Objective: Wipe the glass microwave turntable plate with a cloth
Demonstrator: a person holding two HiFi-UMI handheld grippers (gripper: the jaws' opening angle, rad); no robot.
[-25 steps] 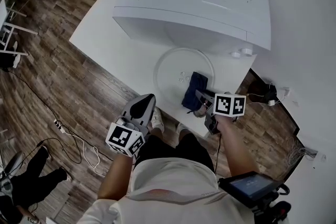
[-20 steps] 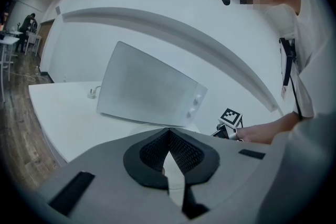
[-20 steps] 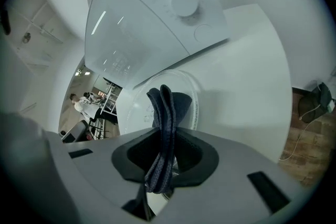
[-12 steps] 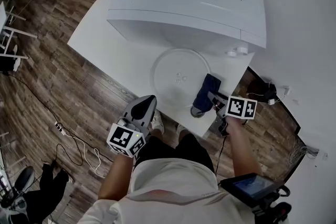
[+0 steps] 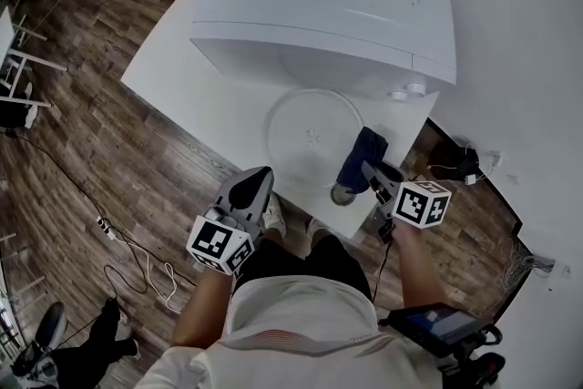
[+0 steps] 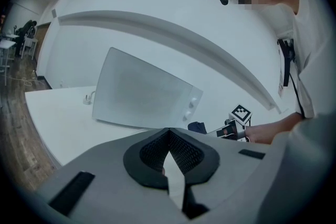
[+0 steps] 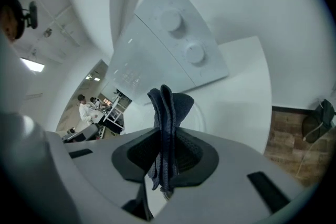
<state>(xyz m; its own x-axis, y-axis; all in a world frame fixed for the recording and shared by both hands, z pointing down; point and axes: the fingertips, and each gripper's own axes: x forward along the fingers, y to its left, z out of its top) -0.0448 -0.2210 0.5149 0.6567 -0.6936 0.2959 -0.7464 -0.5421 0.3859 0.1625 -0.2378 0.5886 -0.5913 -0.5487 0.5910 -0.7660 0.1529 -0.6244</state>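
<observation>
Right gripper view: right gripper point(image 7: 166, 157) clamps cloth point(image 7: 168, 107); left gripper point(image 6: 169, 135) closed, empty; plate point(image 5: 305, 116) rim partly behind cloth.

No readable text, numbers or brand names anywhere. The left marker cube point(image 5: 219, 241) and right marker cube point(image 5: 421, 201) carry only black-and-white square patterns, no letters. The microwave point(image 5: 328, 5) front and its two knobs point(image 7: 170, 19) show no legible print.

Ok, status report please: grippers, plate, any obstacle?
Right gripper shut on cloth, at plate rim. Left gripper shut, empty, held back. Plate flat before microwave. No obstacle seen.
</observation>
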